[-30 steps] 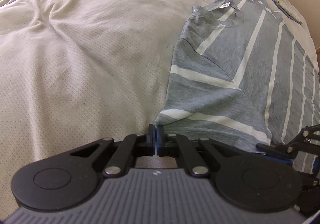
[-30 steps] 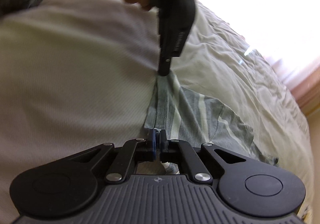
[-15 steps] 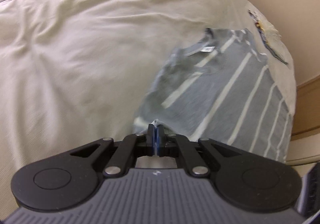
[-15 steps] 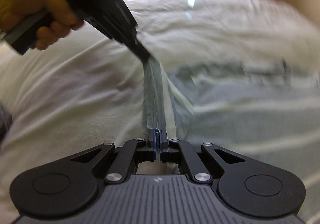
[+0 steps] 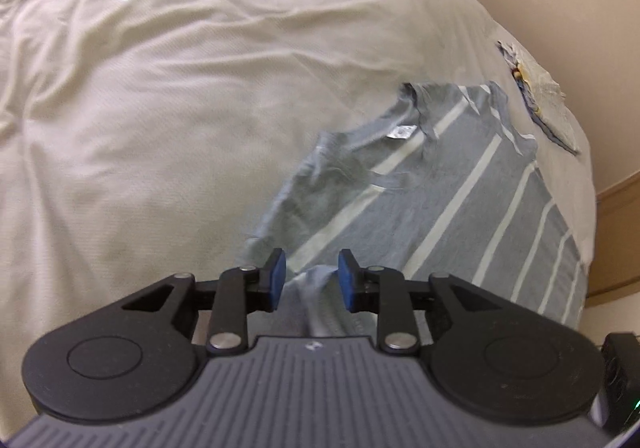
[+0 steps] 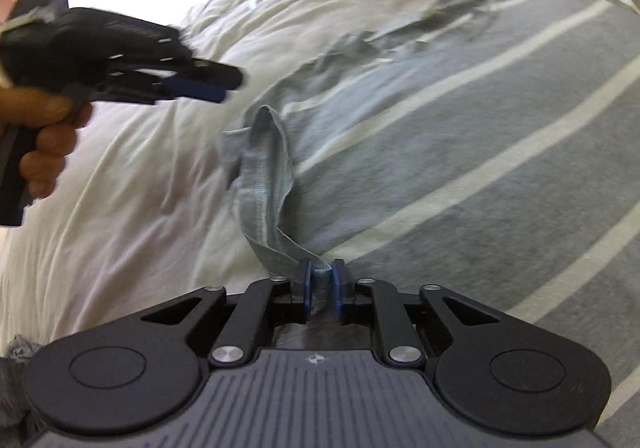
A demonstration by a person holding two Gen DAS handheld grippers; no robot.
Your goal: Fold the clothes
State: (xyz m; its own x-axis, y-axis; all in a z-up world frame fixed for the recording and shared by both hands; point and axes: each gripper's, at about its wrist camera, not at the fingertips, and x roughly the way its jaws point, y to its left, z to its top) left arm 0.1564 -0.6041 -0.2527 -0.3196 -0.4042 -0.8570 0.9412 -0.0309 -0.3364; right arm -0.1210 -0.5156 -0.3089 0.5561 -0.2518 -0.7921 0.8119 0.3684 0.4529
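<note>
A grey T-shirt with white stripes (image 5: 452, 208) lies on the bed, its collar and label at the far end; it fills the right wrist view (image 6: 460, 136). My left gripper (image 5: 312, 280) is open, with a loose fold of the hem lying between its jaws. It also shows in the right wrist view (image 6: 208, 86), held in a hand above the shirt's edge. My right gripper (image 6: 320, 282) has its jaws slightly apart, with the shirt's hem (image 6: 268, 184) still between them, hanging slack in a loop.
The bed is covered by a rumpled white duvet (image 5: 180, 108). Another folded garment (image 5: 540, 104) lies at the bed's far right corner. A beige wall (image 5: 560, 8) and a wooden skirting stand to the right.
Both grippers carried the hem over the shirt. The left gripper has opened and let go of the cloth. The right gripper's jaws have parted and the hem now droops.
</note>
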